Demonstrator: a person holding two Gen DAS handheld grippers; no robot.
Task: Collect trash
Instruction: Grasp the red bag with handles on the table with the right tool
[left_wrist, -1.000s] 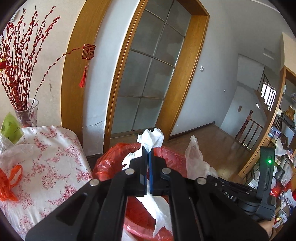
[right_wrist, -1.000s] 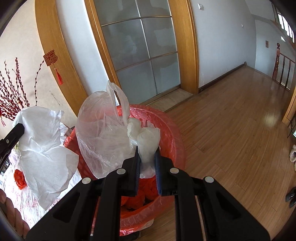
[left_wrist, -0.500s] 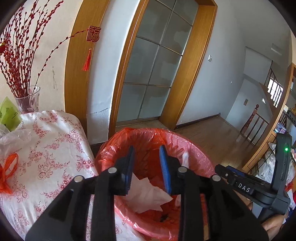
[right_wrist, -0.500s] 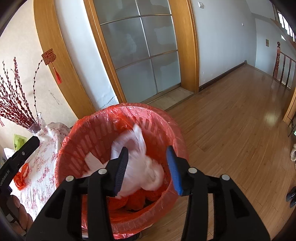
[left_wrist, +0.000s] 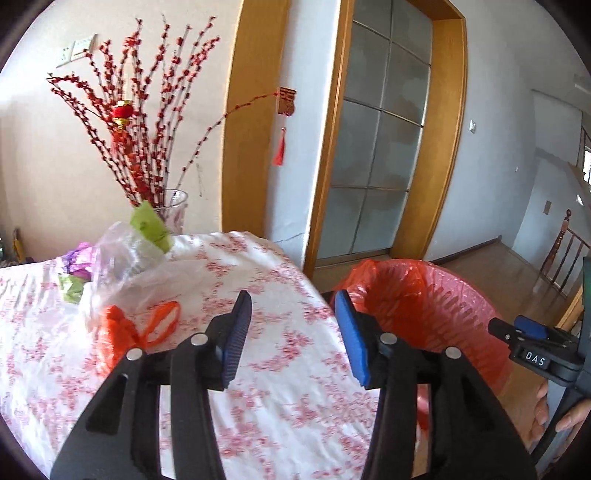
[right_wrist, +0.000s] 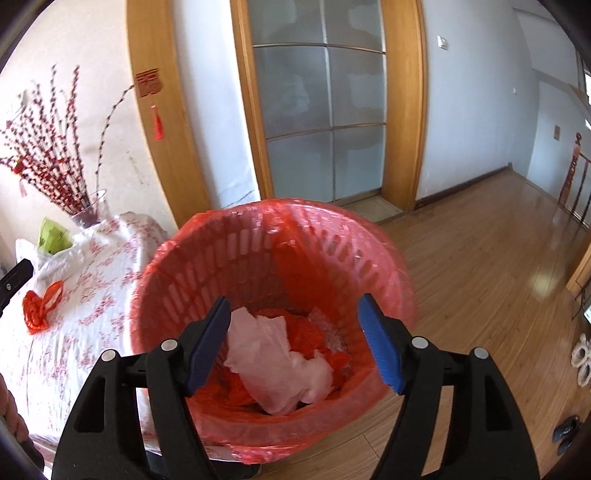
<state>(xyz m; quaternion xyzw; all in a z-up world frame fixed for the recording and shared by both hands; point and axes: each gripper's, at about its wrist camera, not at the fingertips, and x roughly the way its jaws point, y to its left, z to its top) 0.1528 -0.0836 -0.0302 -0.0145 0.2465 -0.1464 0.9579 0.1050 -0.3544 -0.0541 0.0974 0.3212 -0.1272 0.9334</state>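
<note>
A red slatted trash basket (right_wrist: 207, 258) lined with a red bag stands on the floor beside the table; it also shows in the left wrist view (left_wrist: 454, 295). White paper (right_wrist: 269, 354) and a clear bag lie inside it. My right gripper (right_wrist: 295, 339) is open and empty above the basket. My left gripper (left_wrist: 291, 332) is open and empty over the table edge. On the floral tablecloth (left_wrist: 258, 387) lie an orange bag (left_wrist: 122, 328), a clear plastic bag (left_wrist: 122, 266) and green paper (left_wrist: 151, 225).
A glass vase with red branches (left_wrist: 140, 155) stands at the table's back. A glass door in a wooden frame (right_wrist: 321, 110) is behind the basket. Wooden floor (right_wrist: 480, 258) stretches right. The right gripper's body (left_wrist: 535, 354) shows at the left view's right edge.
Both grippers opened and dropped the white paper and clear bag into the basket. The left gripper then swung left toward the table; the right gripper opened wider over the basket.
</note>
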